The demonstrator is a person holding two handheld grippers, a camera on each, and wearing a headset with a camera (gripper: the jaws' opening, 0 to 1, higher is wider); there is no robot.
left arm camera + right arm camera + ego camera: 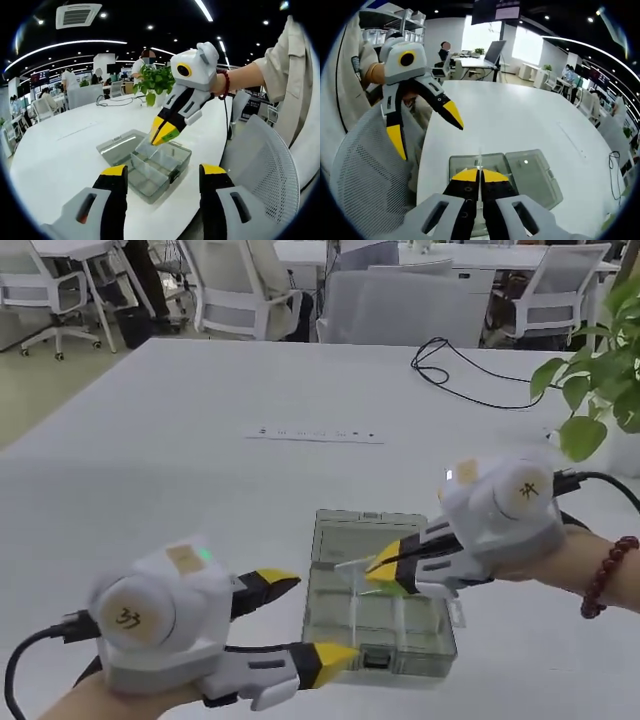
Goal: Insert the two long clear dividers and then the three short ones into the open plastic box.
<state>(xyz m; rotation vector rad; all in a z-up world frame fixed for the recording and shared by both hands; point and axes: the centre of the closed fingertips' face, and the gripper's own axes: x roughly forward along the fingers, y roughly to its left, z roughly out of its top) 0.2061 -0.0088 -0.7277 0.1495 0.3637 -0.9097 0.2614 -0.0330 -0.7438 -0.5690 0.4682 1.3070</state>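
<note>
The clear plastic box (430, 640) lies open on the white table, its lid (365, 530) folded flat on the far side. Clear dividers stand inside it as thin walls. My right gripper (380, 568) hangs over the box's middle, shut on a thin clear divider (355, 565) that sticks out past the yellow tips. In the right gripper view the jaws (480, 175) are pressed together on that divider's edge (480, 161), above the box (465, 162). My left gripper (315, 620) stands open just left of the box, holding nothing; the box (150, 172) lies beyond its spread jaws (164, 172).
A black cable (450, 370) loops on the table at the back right, beside a green plant (600, 370). A thin pale strip (315, 435) lies mid-table. Office chairs (240, 290) line the far edge. The table's near edge runs close to the box.
</note>
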